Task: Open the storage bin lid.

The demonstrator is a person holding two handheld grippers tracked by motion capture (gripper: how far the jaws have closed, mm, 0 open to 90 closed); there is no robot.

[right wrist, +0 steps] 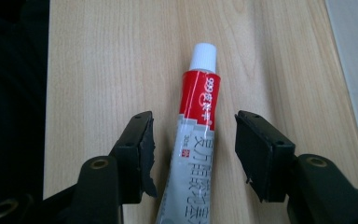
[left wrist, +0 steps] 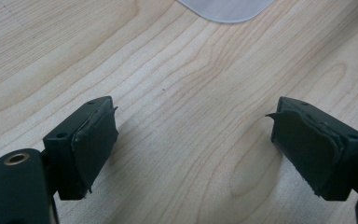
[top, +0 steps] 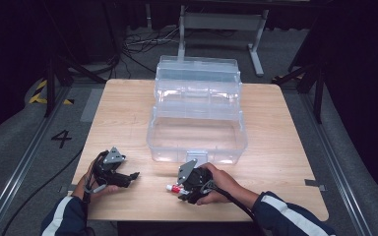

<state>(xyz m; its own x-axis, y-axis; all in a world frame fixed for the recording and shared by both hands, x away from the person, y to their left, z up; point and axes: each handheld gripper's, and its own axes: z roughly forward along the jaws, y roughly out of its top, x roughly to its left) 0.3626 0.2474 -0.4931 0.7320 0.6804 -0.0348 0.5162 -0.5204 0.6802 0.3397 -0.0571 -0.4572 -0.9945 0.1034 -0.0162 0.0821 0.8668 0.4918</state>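
A small tube point(top: 173, 188) with a white cap, red band and grey body lies on the wooden table point(top: 128, 113) near its front edge. My right gripper point(top: 181, 191) is down at the table with the tube point(right wrist: 200, 116) lying lengthwise between its jaws. A gap shows on each side of the tube, so the pads point(right wrist: 145, 149) do not press on it. My left gripper point(top: 134, 175) rests low at the front left, pointing right. Its jaws stand wide apart over bare wood point(left wrist: 193, 126) with nothing between them.
A clear plastic box point(top: 167, 142) with its tiered lid folded open toward the back stands in the middle of the table, just beyond my right gripper. Its corner point(left wrist: 223, 9) shows at the top of the left gripper view. Dark floor, cables and stand legs surround the table.
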